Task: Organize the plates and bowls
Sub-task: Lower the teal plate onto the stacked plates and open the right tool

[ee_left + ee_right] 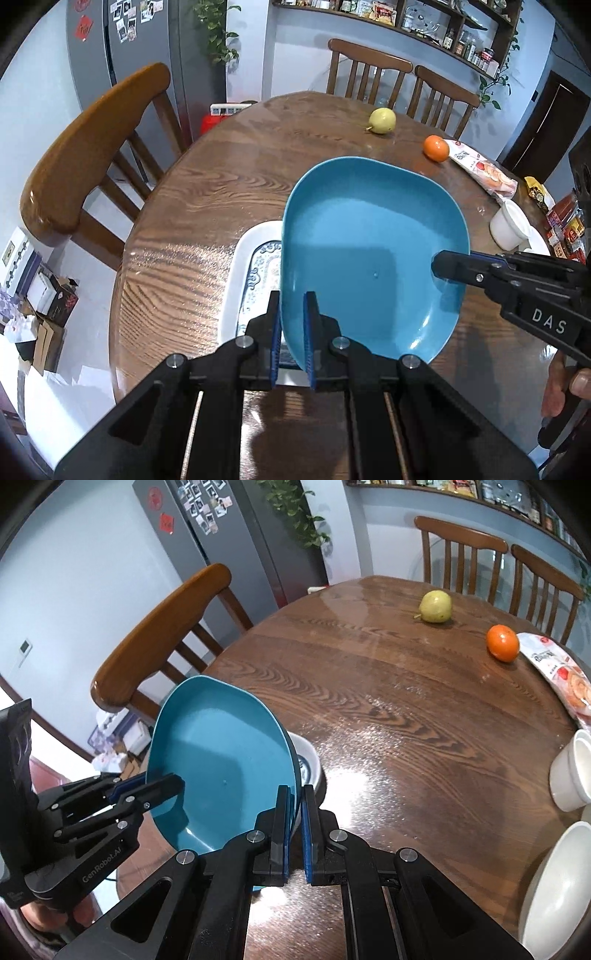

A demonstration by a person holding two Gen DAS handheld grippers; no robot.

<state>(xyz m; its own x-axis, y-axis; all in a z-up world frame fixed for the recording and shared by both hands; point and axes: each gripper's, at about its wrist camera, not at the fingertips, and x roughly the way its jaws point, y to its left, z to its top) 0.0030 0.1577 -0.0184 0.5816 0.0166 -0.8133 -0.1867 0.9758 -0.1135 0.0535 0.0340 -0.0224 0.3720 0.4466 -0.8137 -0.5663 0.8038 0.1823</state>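
The blue plate (369, 251) is being carried in the air over the round wooden table (207, 192), tipped up on one side. It is pinched by both grippers at once. The left gripper (293, 332) is pressed tight on the plate's near rim, and the right gripper (294, 819) is clamped on the rim at the other side.

Under the plate, at about 8 o'clock from it in the left view, a white dish with a blue pattern (255, 266) is seen on the table. The blue plate is probably meant to be stacked on it. For that, the plate needs to be made flat, lined up over the dish, lowered gently, and only then let go.

The pattern on the dish is shown only in the left view; in the right view it is mostly hidden behind the plate. A big white bowl (554, 890) at 4 o'clock is shown well only in the right view. A white cup (570, 771), a pear (436, 605) and an orange (503, 642) are seen in both.
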